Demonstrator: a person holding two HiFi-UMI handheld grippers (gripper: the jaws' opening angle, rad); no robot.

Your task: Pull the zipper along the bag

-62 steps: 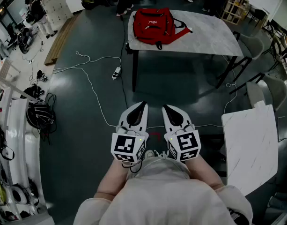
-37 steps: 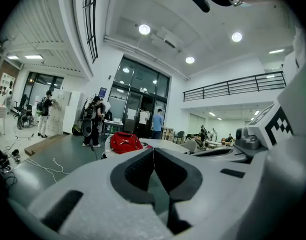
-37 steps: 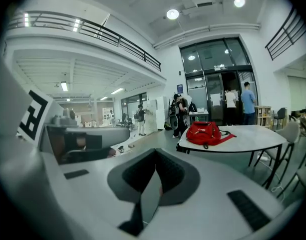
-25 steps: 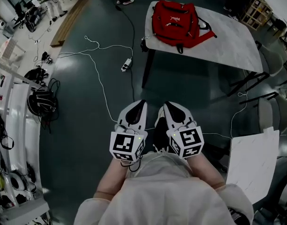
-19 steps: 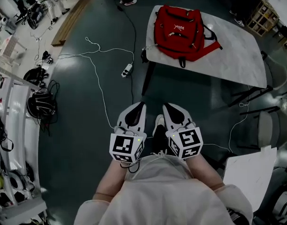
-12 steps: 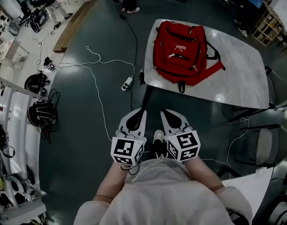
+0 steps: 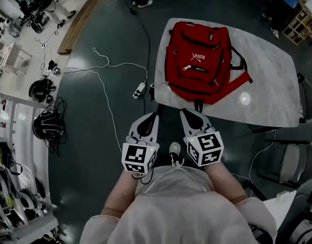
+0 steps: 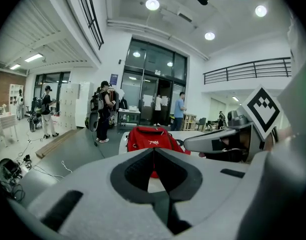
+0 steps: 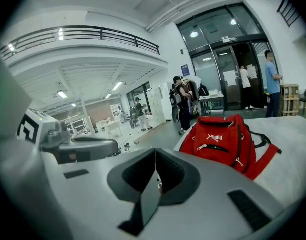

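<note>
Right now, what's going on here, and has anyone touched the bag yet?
A person stands at a marble-topped table with a gripper in each hand. A red backpack lies flat on the table. The left gripper and the right gripper are both shut and empty, held side by side just short of the table's near edge. Neither touches the bag, so the zipper pull has not begun.

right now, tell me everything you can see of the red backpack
The red backpack lies flat, front up, on the pale marble-look table, near its left end. Soft fabric, white logo, dark zipper lines with pale pulls, one red strap splayed right. Only the table touches it.
</note>
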